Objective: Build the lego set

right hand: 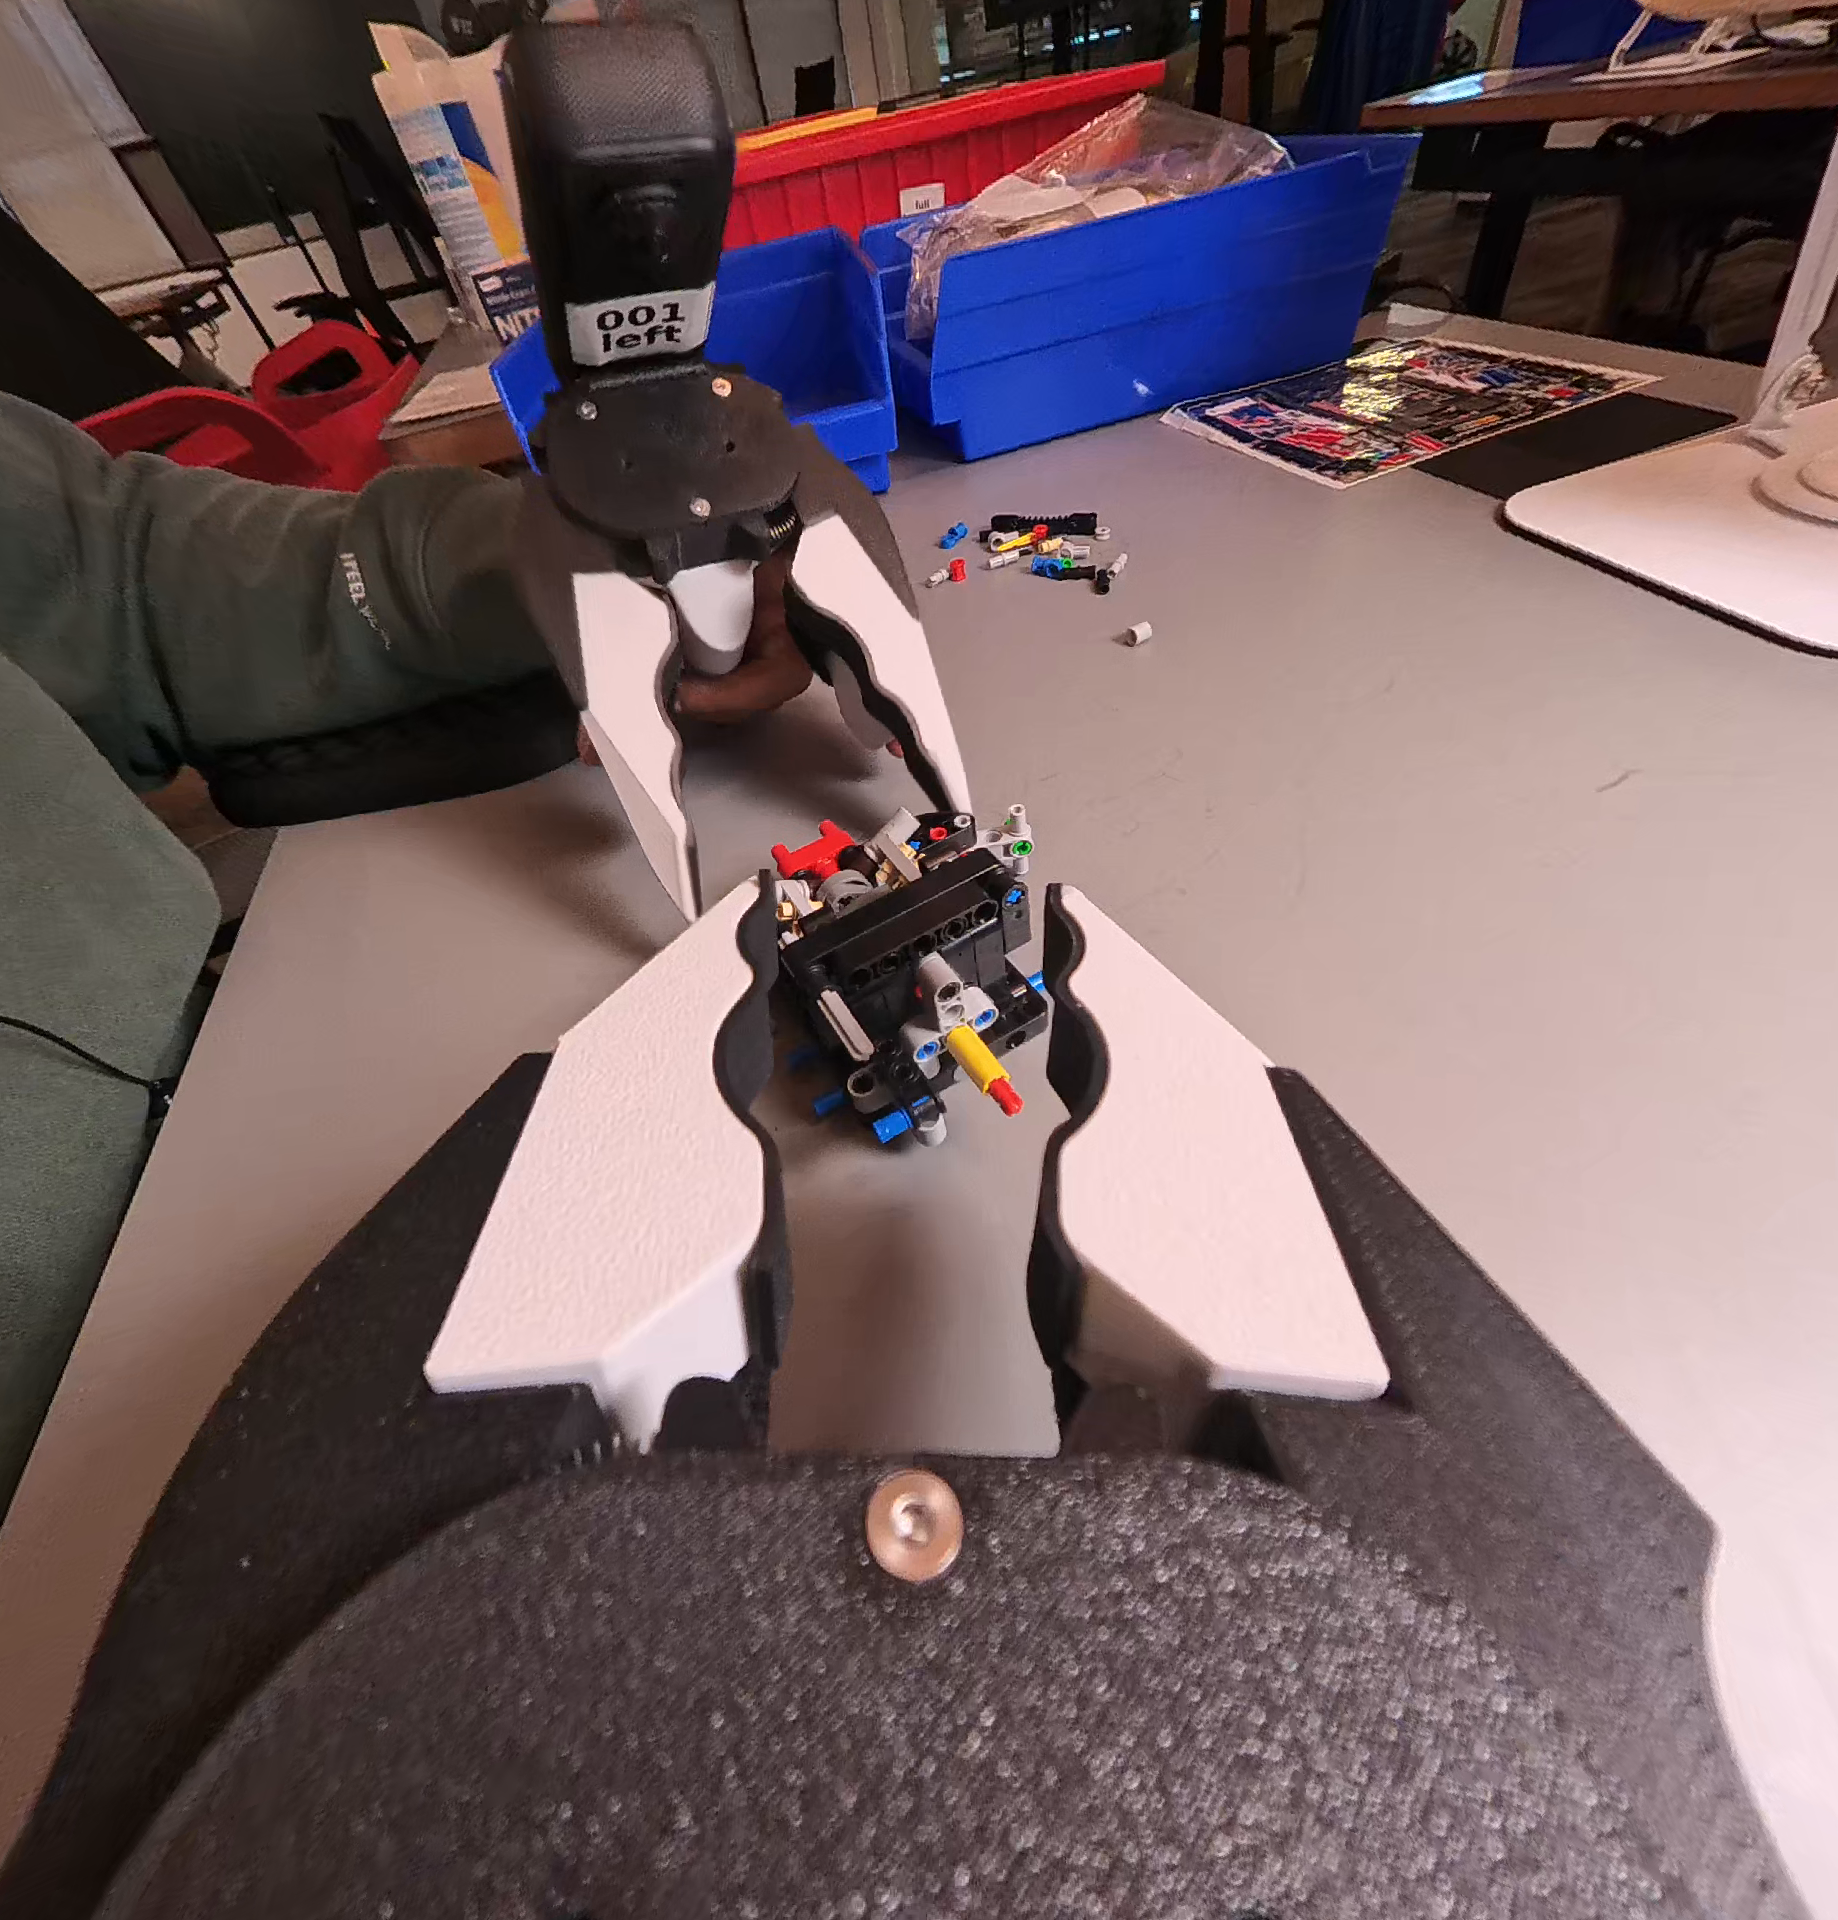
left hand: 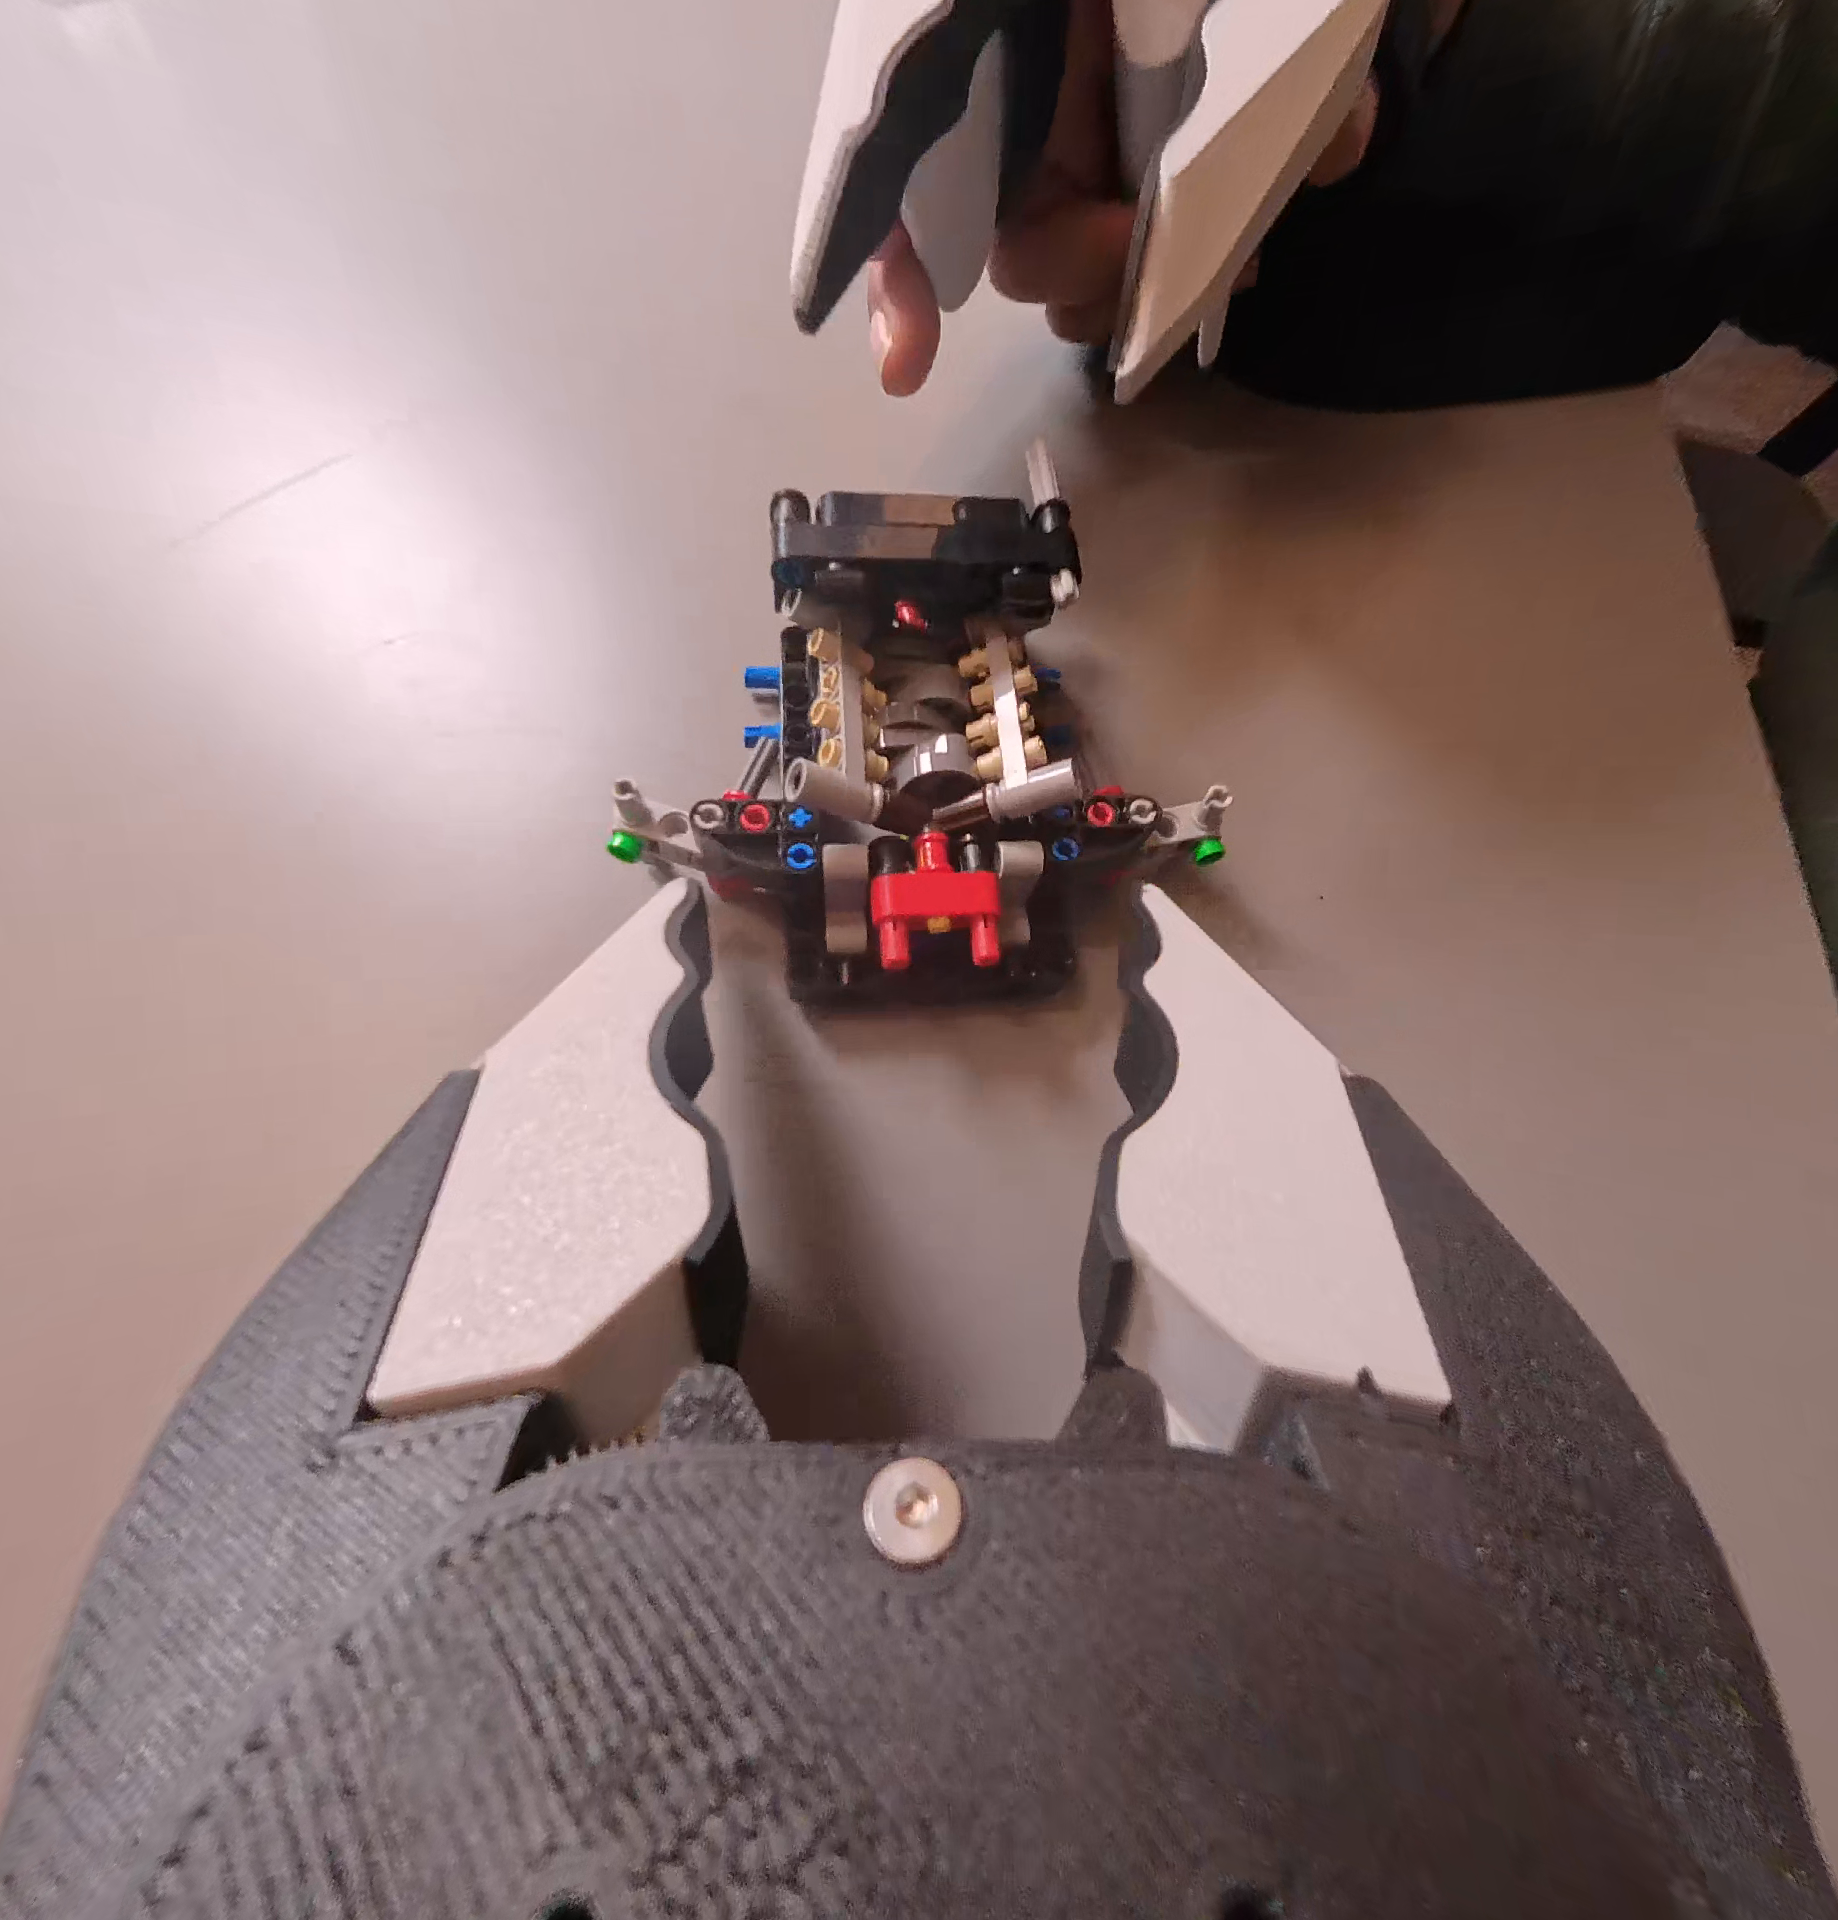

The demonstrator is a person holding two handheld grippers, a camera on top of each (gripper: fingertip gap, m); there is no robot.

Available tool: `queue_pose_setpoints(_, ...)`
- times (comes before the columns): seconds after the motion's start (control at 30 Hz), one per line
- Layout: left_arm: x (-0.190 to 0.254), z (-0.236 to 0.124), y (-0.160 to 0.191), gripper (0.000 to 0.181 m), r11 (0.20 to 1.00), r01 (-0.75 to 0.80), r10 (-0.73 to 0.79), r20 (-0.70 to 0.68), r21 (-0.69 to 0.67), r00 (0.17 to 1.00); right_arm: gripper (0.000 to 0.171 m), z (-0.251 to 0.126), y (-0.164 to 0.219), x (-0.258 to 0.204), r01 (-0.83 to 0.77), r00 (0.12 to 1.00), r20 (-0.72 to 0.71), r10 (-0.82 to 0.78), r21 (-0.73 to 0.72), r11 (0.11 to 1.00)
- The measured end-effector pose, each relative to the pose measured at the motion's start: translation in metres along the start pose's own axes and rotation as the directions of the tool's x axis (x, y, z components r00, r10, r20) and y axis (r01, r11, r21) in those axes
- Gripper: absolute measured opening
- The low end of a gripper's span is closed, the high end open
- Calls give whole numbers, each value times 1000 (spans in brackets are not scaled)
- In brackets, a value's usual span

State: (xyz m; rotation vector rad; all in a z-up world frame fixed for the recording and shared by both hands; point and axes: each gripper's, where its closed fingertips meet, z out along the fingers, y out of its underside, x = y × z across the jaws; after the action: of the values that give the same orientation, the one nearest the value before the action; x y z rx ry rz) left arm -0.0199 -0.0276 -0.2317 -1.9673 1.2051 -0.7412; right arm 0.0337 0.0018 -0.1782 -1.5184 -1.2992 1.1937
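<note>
Two white-fingered grippers face off over partly built black-and-grey lego chassis (right hand: pixel 910 966) on grey table (right hand: pixel 1414 831). Left gripper (left hand: pixel 920 904) and right gripper (right hand: pixel 899 904) both spread, grasping nothing. Advice: straddle frame squarely, close on solid black beams, avoid protruding pins.

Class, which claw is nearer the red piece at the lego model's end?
Left. The left claw flanks the red piece; the right claw straddles the lego model at its opposite end, by the yellow axle.
</note>
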Motion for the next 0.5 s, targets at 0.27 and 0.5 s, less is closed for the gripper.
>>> queue_pose_setpoints(0.27, -1, 7, 4, 56, 998, -38, 40, 46, -42, 998, 48, 0, 0, 1, -14, 1000, 2, 14, 0, 1000)
queue_pose_setpoints(0.5, -8, 9, 0, 57, 997, -65, 69, 117, -41, 991, 47, -2, -4, 7, -56, 998, 0, 56, 35, 998)
